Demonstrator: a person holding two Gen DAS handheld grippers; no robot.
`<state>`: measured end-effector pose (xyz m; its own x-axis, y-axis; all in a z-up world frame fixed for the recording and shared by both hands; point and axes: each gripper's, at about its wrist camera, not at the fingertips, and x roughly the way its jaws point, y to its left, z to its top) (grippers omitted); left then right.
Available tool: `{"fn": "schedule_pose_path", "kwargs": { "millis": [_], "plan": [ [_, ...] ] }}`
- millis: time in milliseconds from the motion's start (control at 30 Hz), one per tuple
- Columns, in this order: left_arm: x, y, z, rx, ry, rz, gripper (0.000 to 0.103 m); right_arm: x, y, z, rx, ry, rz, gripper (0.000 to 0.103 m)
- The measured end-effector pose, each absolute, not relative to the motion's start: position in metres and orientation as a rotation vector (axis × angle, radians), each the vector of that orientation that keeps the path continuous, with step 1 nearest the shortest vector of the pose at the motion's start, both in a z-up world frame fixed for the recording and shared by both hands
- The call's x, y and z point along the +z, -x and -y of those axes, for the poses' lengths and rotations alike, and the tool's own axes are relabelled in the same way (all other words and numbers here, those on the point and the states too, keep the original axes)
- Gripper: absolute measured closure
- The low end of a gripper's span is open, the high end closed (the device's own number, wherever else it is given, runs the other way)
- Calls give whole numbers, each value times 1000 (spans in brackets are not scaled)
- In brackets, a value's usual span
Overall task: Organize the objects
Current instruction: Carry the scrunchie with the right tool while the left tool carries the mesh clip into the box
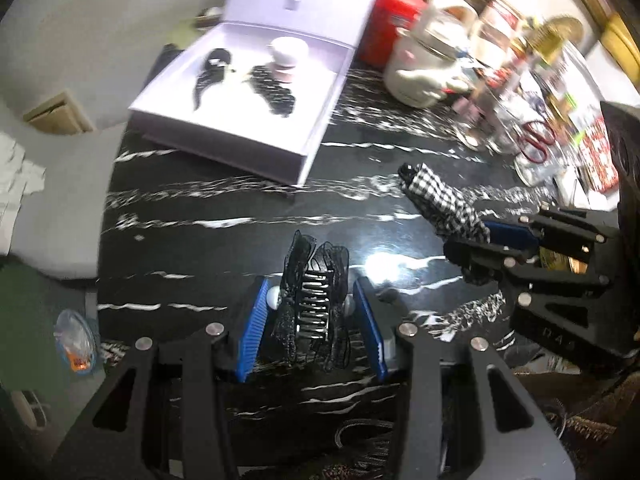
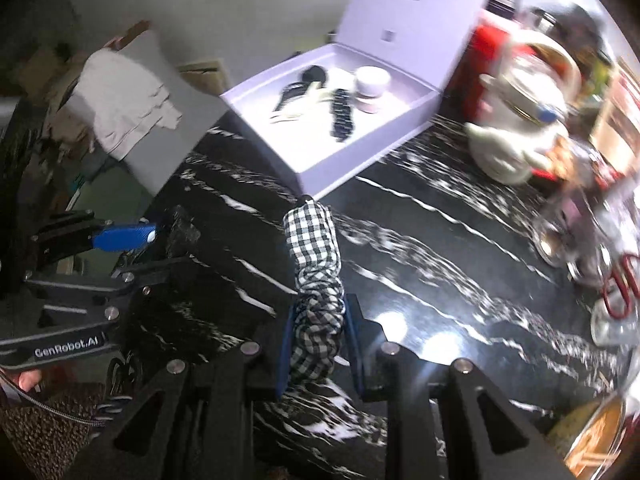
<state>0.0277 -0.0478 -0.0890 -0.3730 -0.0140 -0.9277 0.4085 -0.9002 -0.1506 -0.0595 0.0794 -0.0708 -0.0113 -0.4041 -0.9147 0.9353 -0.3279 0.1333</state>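
My left gripper (image 1: 310,300) is shut on a black lace hair clip (image 1: 314,300) with a toothed comb, held over the black marble table (image 1: 224,208). My right gripper (image 2: 320,320) is shut on a black-and-white checked hair clip (image 2: 316,264), also seen at the right of the left wrist view (image 1: 444,196). An open lilac box (image 1: 240,120) stands at the far side of the table; it holds black hair pieces (image 1: 276,88) and a small white jar (image 1: 286,58). The box also shows in the right wrist view (image 2: 360,152).
A white teapot (image 1: 424,68) and a red tin (image 1: 394,16) stand right of the box. Cluttered jars and red-handled scissors (image 1: 536,140) fill the table's right side. A grey chair with cloth (image 2: 132,108) stands left of the table.
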Motion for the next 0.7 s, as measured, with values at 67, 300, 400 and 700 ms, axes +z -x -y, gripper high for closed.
{"fn": "schedule_pose_path", "kwargs": {
  "millis": [67, 300, 400, 700],
  "plan": [
    [-88, -35, 57, -2330, -1562, -550, 62, -70, 51, -71, -1553, -1148, -679, 79],
    [-84, -48, 77, -2303, -1521, -588, 62, -68, 29, -46, -1480, -1103, -723, 79],
    [-83, -48, 85, -2302, -1510, -597, 62, -67, 25, -38, -1468, -1091, -736, 79],
    [-84, -33, 104, -2316, -1503, -611, 62, -65, 32, -21, -1482, -1092, -743, 79]
  ]
}}
